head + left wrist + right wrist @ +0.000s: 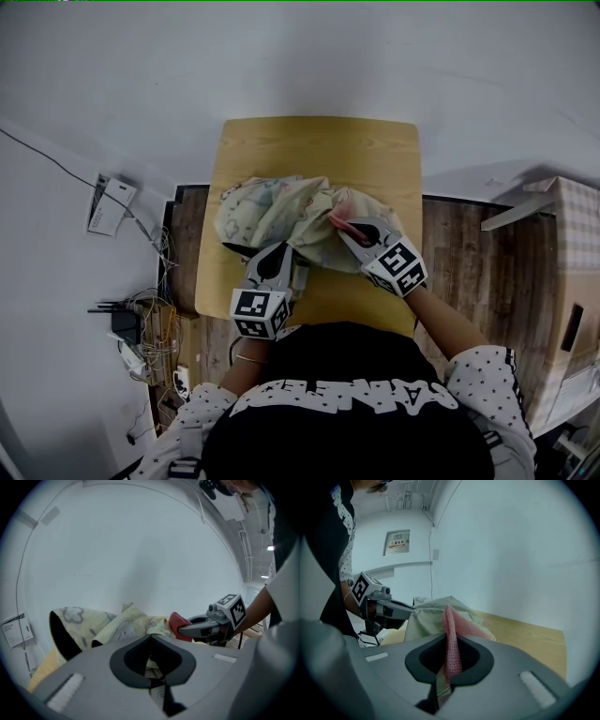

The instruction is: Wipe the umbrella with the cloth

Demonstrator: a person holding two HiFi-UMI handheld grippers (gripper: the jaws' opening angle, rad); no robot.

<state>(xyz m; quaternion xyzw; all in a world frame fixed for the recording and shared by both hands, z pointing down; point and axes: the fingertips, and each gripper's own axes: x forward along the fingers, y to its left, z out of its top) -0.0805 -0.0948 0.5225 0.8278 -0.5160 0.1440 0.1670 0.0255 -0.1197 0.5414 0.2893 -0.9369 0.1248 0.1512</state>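
The pale yellow, cartoon-printed fabric umbrella point(272, 208) lies crumpled on the light wooden table point(375, 150), just ahead of both sets of fingers. The left gripper point(284, 249) is closed tight, pinching a fold of canopy. The right gripper point(347, 227) is clamped on the pink knitted cloth point(451, 641). The canopy looks light, limp and slick, so it likely needs pinning at a fold beside the wiped patch.

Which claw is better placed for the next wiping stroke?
Probably right: the right claw is shut on the pink knitted cloth, resting on the pale yellow patterned fabric umbrella; the left claw grips the umbrella's fabric.
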